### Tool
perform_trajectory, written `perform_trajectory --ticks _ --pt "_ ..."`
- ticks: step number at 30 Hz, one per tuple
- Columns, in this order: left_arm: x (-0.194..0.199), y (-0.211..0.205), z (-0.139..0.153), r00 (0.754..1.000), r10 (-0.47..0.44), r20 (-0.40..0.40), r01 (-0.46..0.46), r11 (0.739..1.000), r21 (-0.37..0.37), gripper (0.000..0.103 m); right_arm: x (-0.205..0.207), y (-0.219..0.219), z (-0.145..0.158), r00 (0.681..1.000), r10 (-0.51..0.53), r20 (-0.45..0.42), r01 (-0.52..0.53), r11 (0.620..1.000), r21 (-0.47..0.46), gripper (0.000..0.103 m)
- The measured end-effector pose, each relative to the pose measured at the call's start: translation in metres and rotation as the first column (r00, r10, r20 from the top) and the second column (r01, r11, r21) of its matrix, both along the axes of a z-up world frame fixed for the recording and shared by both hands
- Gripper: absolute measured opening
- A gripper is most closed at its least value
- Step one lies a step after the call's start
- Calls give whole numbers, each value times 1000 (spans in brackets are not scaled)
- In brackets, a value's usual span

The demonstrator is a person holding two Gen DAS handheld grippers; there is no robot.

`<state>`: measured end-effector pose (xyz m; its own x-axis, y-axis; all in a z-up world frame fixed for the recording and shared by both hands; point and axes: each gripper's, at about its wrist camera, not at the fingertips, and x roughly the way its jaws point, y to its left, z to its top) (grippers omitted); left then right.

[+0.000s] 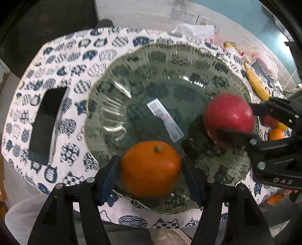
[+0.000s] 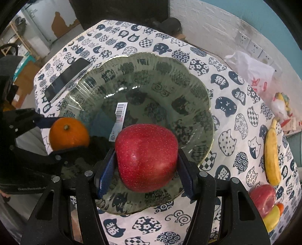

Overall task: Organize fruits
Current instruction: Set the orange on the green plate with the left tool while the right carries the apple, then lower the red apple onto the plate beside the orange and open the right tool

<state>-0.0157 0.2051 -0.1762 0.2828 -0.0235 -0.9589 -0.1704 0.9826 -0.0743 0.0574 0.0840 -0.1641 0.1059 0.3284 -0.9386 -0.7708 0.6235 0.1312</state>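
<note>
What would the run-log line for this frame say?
left gripper: shut on orange | right gripper: shut on red apple | both over glass plate | banana on tablecloth

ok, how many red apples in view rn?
2. One red apple is clamped in the right gripper over the glass bowl; the second apple sits on the tablecloth by other fruit, which may hide more.

A cat-print cloth [image 2: 234,120] covers the counter. Behind it a white wall [image 2: 211,28] with a row of sockets [image 2: 253,47] under a teal band [image 2: 264,17]. At left, cardboard boxes [image 2: 24,75] on the floor
</note>
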Motion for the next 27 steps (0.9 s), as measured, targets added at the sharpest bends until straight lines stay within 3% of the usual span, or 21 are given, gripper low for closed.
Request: perform_trajectory --ticks 3,12,27 --pt "-1 1 7 1000 -7 20 6 999 39 68 -1 1 -3 1000 0 -5 0 1000 -5 62" --pt "-5 6 4 1000 6 0 -6 999 31 70 9 -6 6 998 -55 -38 57 997 45 62" --pt "-9 2 10 1000 -1 4 0 999 51 70 3 -2 3 1000 -8 -6 8 1000 23 62"
